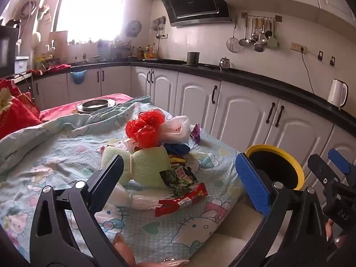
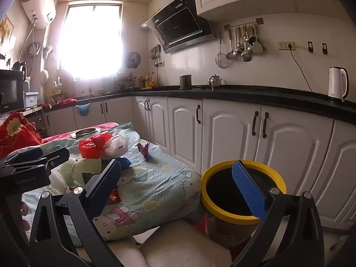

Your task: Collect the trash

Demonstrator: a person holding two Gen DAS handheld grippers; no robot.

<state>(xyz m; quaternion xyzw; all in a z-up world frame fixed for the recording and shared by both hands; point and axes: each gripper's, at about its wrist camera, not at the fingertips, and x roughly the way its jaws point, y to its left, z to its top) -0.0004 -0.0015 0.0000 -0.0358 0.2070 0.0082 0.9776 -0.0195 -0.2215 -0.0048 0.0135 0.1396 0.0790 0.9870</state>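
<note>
A pile of trash lies on a cartoon-print sheet (image 1: 66, 155): crumpled red plastic (image 1: 144, 129), a white plastic bag (image 1: 175, 129), a pale green pack (image 1: 142, 164), a red snack wrapper (image 1: 182, 198), a purple wrapper (image 1: 195, 132) and a blue item (image 1: 178, 148). My left gripper (image 1: 180, 173) is open and empty, just in front of the green pack and red wrapper. A yellow-rimmed bin (image 2: 242, 191) stands on the floor beside the bed; it also shows in the left wrist view (image 1: 278, 166). My right gripper (image 2: 178, 182) is open and empty, near the bin's rim.
White cabinets (image 2: 233, 133) under a black counter (image 2: 244, 92) run along the right. A metal dish (image 1: 95, 105) sits at the sheet's far end. Red cushions (image 1: 13, 109) lie at the left. A white kettle (image 2: 338, 86) stands on the counter.
</note>
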